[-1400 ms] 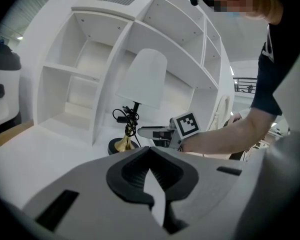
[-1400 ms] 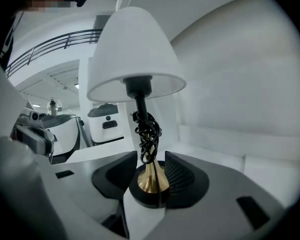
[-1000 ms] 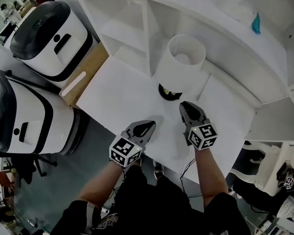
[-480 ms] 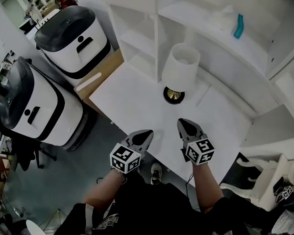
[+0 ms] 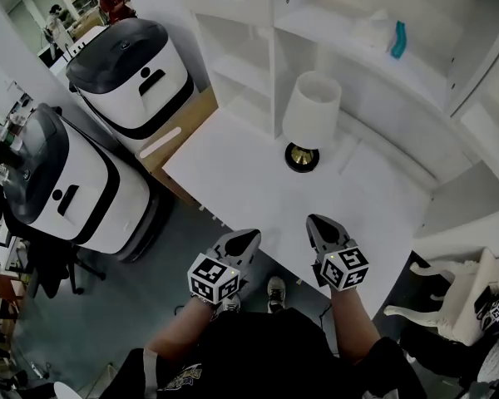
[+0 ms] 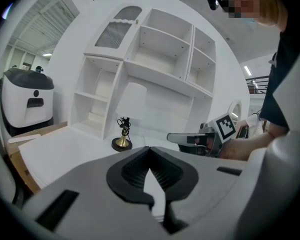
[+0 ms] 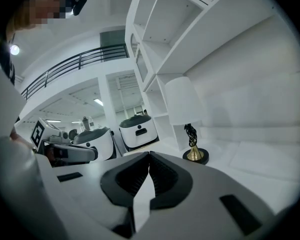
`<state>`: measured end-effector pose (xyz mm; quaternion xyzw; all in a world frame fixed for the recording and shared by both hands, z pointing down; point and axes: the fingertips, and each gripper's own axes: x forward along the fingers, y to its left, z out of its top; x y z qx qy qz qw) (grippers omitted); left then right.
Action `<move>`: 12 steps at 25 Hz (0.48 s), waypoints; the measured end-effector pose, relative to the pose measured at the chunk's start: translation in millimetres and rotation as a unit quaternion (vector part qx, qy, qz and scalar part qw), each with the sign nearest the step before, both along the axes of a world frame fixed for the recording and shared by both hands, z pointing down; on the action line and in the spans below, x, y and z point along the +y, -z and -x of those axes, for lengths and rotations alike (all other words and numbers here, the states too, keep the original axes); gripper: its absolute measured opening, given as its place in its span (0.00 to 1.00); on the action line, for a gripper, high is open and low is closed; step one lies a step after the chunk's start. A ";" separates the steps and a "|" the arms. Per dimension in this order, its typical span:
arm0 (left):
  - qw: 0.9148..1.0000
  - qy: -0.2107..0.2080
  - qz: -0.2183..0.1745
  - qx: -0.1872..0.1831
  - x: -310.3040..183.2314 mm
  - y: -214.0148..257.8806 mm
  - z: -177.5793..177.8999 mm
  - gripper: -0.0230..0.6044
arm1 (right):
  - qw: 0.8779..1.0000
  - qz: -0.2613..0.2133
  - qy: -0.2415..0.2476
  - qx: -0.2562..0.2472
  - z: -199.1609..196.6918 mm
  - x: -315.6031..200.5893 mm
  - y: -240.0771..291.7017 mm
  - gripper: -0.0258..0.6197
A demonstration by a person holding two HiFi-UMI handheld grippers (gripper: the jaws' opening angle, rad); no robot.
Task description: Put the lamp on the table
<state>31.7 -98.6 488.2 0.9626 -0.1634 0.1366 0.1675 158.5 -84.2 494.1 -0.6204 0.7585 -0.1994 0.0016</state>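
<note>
On the white table [image 5: 249, 181] stands the lamp [image 5: 312, 113] — left tongs [image 5: 249, 238], right tongs [image 5: 315, 223] clenched empty.

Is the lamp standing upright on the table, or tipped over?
Upright. The lamp rests its dark round base flat on the white table, with the stem rising straight and the white shade on top.

The lamp [image 5: 309, 123] is set on the table [image 5: 249, 181] near its back edge, just before the shelf unit [image 5: 254, 52]. Two machines [image 5: 129, 73] [image 5: 62, 181] are placed left of the table. The left gripper [image 5: 249, 237] and right gripper [image 5: 315, 223] are held side by side at the near edge, well apart from the lamp.
</note>
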 end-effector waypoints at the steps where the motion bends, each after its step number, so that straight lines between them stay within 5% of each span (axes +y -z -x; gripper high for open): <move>1: 1.000 -0.005 -0.001 0.001 0.2 1.2 3.9 0.05 | 1.000 0.000 -0.005 0.001 4.5 2.1 1.8 0.08; 12: 0.998 -0.055 0.007 0.008 6.7 2.4 56.2 0.05 | 0.998 0.001 -0.059 0.012 79.4 30.4 18.2 0.08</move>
